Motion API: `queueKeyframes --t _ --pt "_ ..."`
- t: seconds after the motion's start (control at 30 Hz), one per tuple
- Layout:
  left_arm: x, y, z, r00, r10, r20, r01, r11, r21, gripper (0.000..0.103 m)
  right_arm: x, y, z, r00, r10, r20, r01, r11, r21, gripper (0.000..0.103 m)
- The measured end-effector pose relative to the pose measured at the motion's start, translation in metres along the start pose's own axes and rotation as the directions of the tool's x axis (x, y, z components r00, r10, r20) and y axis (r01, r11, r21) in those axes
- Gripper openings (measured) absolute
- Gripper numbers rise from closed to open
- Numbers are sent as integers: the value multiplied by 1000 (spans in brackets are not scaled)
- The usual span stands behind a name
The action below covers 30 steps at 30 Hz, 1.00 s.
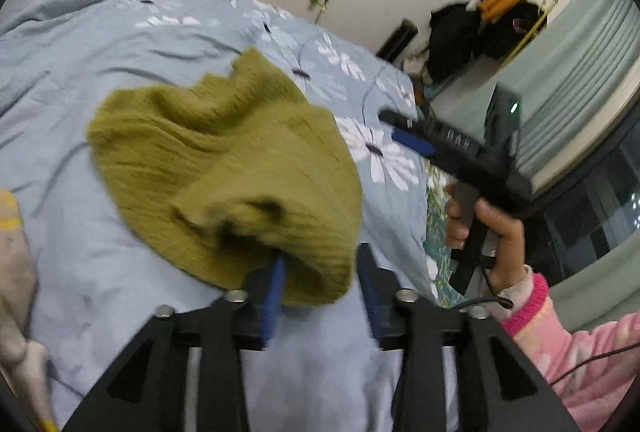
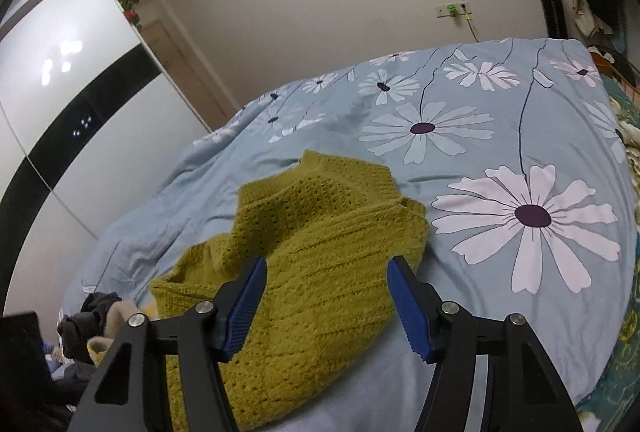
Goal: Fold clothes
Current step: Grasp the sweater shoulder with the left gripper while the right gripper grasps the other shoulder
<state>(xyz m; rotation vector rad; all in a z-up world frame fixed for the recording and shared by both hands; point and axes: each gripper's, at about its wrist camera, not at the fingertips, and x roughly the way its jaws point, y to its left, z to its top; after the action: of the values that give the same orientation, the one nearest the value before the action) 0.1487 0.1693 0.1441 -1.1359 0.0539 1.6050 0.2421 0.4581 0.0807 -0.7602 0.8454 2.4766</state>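
An olive-green knitted sweater (image 1: 224, 160) lies bunched on a light blue floral duvet (image 1: 100, 52). My left gripper (image 1: 320, 256) is open; the sweater's near edge drapes over its left blue fingertip (image 1: 276, 272), and the view is blurred. The right gripper shows in the left wrist view (image 1: 404, 132), held in a hand with a pink sleeve, off the sweater's right side. In the right wrist view the sweater (image 2: 312, 256) lies between and beyond the open fingers of my right gripper (image 2: 326, 272), which holds nothing.
The duvet (image 2: 500, 136) covers the whole bed. A white and black wardrobe (image 2: 60, 120) stands on the left. Dark and beige clothes (image 2: 96, 320) lie at the bed's left edge. Bags (image 1: 480, 28) and grey-green curtains (image 1: 580, 72) are at the right.
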Motion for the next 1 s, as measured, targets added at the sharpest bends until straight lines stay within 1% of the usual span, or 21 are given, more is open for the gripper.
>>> queueKeyframes --t 0.07,0.17,0.2,0.27,0.37,0.47,0.53,0.6,0.63,0.7,0.8,0.83,0.9,0.93,1.0 --pt "-15 18 10 998 22 51 -21 999 -31 57 6 -4 6 1000 4 -25 -4 1000 -8 66" --pt "-22 41 42 988 112 104 -104 991 -80 58 22 -7 23 997 -8 -79 5 999 -44 66" --pt "-20 49 56 985 132 112 -123 988 -89 59 28 -6 30 995 -19 -97 13 998 -60 66" --pt "-9 65 84 982 160 101 -150 984 -100 61 44 -3 43 991 -26 -135 14 996 -92 66" --pt "29 91 131 982 188 31 -184 977 -111 62 72 1 64 979 -29 -201 0 990 -140 66" --pt "77 103 166 979 198 -56 -202 977 -63 62 105 3 83 966 -36 -258 -10 984 -175 66" --pt "116 109 184 969 218 -119 -221 975 -6 62 127 2 95 956 -42 -290 -16 980 -196 66" --pt "155 110 198 954 248 -166 -241 968 65 62 147 -2 108 949 -49 -311 -20 977 -214 66" --pt "170 111 202 948 260 -185 -246 965 96 62 161 -5 115 944 -60 -325 -18 973 -231 66" --pt "202 114 207 929 289 -230 -258 953 158 62 183 -10 126 934 -70 -350 -23 966 -256 66" --pt "240 120 209 900 312 -303 -251 942 224 62 219 -15 138 910 -51 -411 -82 950 -301 66" --pt "250 122 209 894 310 -322 -242 941 235 62 230 -14 139 900 -44 -433 -108 942 -319 66" --pt "264 127 208 890 292 -351 -216 946 240 62 251 -13 141 879 -30 -476 -159 923 -352 66" --pt "269 129 208 891 277 -359 -200 951 237 62 260 -12 141 871 -23 -491 -179 915 -362 66" --pt "272 132 207 901 246 -356 -174 959 223 65 277 -10 139 855 -2 -518 -225 899 -375 67"
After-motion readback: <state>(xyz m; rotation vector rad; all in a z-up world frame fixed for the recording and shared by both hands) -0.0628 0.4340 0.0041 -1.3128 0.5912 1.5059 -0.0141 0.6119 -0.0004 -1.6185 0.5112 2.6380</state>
